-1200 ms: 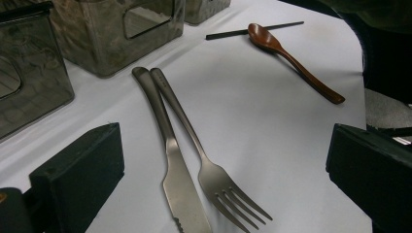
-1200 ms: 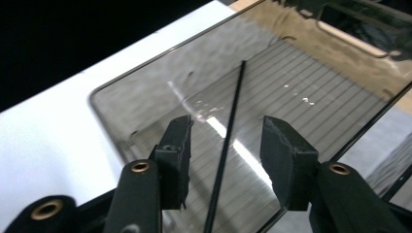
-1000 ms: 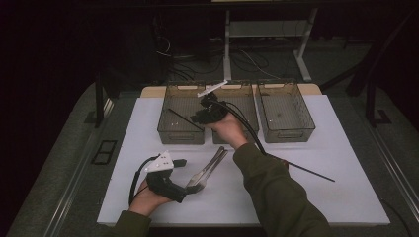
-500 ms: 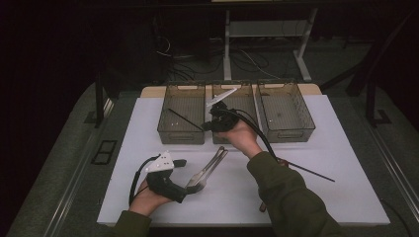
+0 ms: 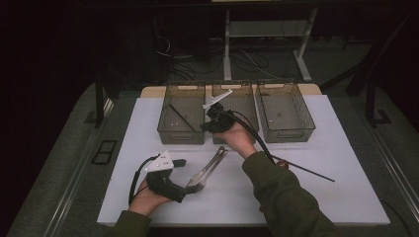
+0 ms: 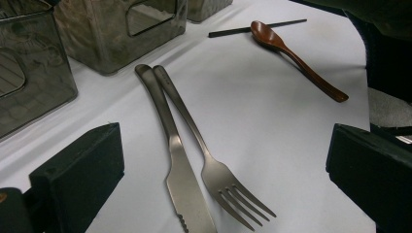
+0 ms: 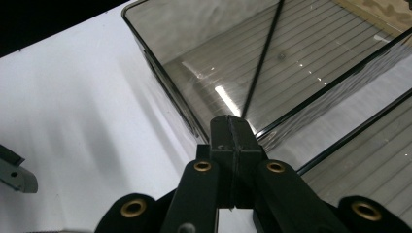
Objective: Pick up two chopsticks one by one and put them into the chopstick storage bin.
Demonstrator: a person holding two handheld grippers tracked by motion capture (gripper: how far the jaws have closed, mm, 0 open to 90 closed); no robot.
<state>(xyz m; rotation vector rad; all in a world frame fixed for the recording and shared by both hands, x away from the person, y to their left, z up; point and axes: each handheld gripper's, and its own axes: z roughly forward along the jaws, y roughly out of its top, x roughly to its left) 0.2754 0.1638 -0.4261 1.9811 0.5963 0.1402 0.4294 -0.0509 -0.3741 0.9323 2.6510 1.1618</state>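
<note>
Hovering open-fingered over the knife (image 6: pixel 182 179) and fork (image 6: pixel 214 167), the left gripper (image 5: pixel 190 178) faces stiff, slippery steel; handles near the bin (image 6: pixel 116 29) seem best.

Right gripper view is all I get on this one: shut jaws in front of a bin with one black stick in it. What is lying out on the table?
Observer: A knife and a fork lie side by side on the white sheet, just ahead of the open left gripper.
Operator: Anything else loose?
Observer: A brown spoon and another black chopstick lie by the right forearm.
Operator: Which bin am I at?
Observer: The right gripper hangs at the left bin of three set in a row.
</note>
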